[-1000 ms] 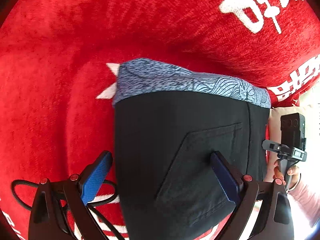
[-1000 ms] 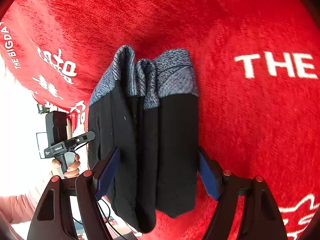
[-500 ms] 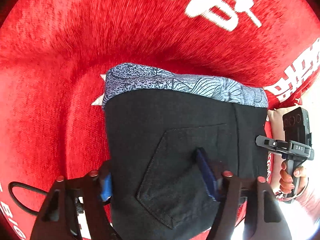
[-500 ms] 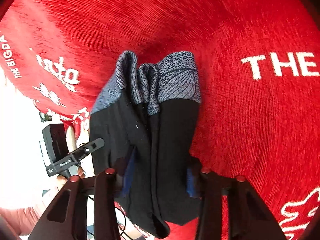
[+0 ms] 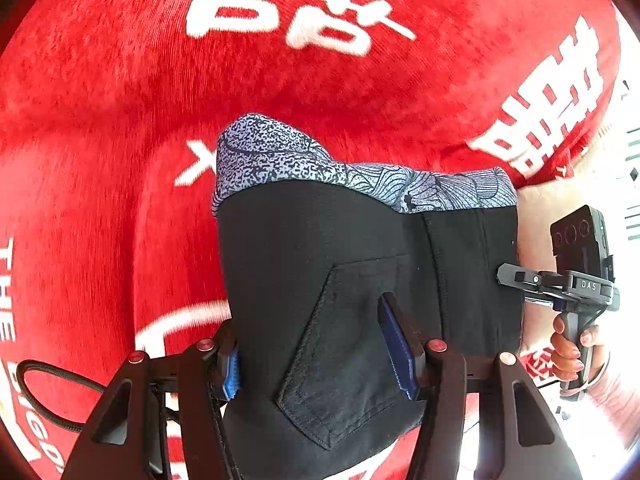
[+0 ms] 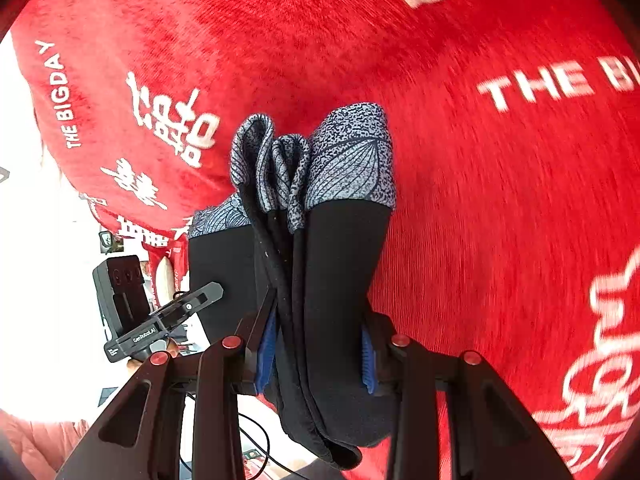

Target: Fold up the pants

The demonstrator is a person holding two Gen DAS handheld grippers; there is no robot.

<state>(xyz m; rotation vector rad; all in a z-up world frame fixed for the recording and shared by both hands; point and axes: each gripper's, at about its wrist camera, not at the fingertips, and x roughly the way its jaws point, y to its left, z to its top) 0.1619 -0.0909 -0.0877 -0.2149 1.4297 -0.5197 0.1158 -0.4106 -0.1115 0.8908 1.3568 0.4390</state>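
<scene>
The folded black pants point(image 5: 320, 264) with a blue-grey patterned hem point(image 5: 280, 156) hang lifted above the red cloth. My left gripper point(image 5: 316, 356) is shut on the pants near the back pocket point(image 5: 344, 344). My right gripper point(image 6: 318, 346) is shut on the stacked layers of the pants point(image 6: 340, 264), with the patterned hems point(image 6: 320, 160) bunched beyond it. The other gripper shows at the edge of each view: the right one in the left wrist view point(image 5: 576, 280), the left one in the right wrist view point(image 6: 136, 312).
A red velvet cloth with white lettering point(image 5: 300, 12) covers the table point(image 6: 520, 200). A black cable point(image 5: 44, 392) lies at the lower left. The cloth's edge and a bright floor area lie to the right point(image 5: 624, 160).
Both grippers closed from open onto the pants and lifted them off the red cloth. The cloth lettering has shifted in both views.
</scene>
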